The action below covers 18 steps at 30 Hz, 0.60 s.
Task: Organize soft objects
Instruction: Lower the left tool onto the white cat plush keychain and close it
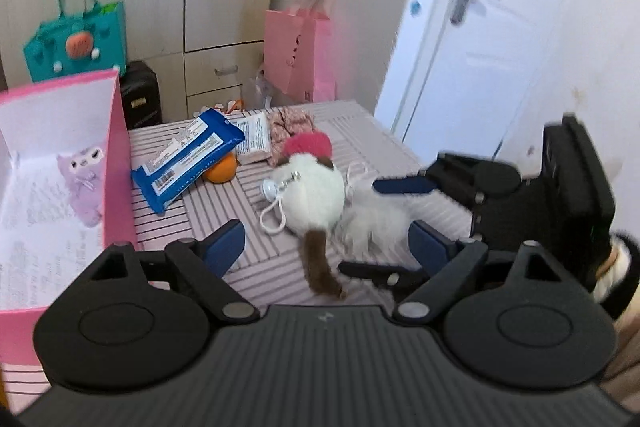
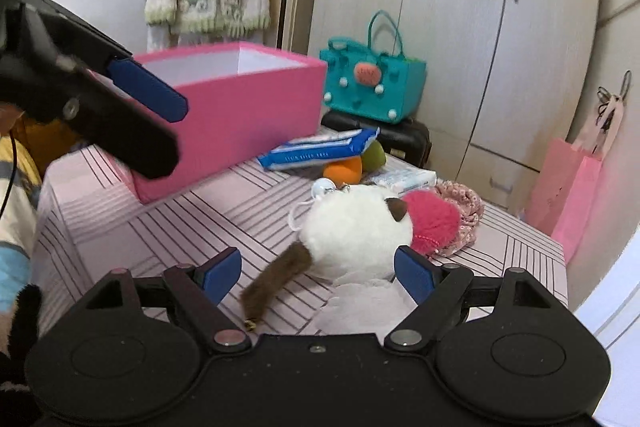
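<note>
On the pink striped table (image 1: 168,143), a white plush toy (image 1: 314,195) with a brown tail lies beside a pink box (image 2: 248,99). Both claws hang over it with jaws wide and gripping nothing: the left gripper (image 1: 326,247) and the right gripper (image 2: 318,271). A blue packet (image 1: 188,155) rests on an orange ball (image 1: 222,171) nearby.

Pink striped table (image 1: 224,227) is carrying everything. 1 open pink box (image 2: 240,107) is sitting at its edge. Blue wipes pack (image 1: 186,157) is leaning on an orange plush ball (image 1: 222,171). White plush cat (image 1: 314,197) is lying mid-table, pink pompom (image 1: 308,145) at its head, floral fabric (image 1: 290,125) and white packet (image 1: 254,135) lying beyond.
</note>
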Each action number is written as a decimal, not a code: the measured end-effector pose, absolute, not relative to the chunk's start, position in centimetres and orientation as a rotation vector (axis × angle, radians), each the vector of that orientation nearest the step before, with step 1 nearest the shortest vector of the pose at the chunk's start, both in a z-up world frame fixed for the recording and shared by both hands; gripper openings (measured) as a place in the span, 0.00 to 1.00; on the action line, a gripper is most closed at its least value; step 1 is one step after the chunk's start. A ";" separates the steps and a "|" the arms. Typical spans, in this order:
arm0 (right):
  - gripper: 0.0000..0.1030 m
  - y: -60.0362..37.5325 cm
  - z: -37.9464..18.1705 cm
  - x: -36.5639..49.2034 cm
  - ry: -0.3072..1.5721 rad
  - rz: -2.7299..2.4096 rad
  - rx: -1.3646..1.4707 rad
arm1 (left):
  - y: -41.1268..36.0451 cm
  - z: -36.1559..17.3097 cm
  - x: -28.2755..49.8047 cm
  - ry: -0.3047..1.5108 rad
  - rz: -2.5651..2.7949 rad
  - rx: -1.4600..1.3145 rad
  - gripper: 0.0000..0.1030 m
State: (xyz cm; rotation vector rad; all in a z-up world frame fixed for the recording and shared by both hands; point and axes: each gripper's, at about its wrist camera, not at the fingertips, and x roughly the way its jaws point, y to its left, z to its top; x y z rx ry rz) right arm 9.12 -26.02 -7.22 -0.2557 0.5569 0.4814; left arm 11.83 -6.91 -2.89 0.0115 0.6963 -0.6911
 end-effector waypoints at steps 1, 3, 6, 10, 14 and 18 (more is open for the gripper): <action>0.84 -26.0 -7.1 9.6 0.565 0.487 -0.265 | -6.7 -3.1 12.4 0.695 -0.690 -0.024 0.86; 0.84 -26.0 -6.9 10.3 0.570 0.497 -0.271 | -6.7 -3.7 13.3 0.681 -0.679 -0.076 0.86; 0.84 -26.1 -6.9 11.5 0.587 0.505 -0.250 | -7.3 -5.1 14.2 0.670 -0.653 -0.119 0.86; 0.84 -26.7 -7.8 13.2 0.638 0.475 -0.180 | -8.3 -7.1 15.7 0.695 -0.660 -0.150 0.86; 0.85 -27.6 -8.8 14.6 0.674 0.485 -0.109 | -9.2 -8.3 17.2 0.670 -0.602 -0.147 0.79; 0.85 -28.0 -9.2 16.0 0.686 0.505 -0.066 | -10.1 -9.2 18.7 0.658 -0.574 -0.146 0.78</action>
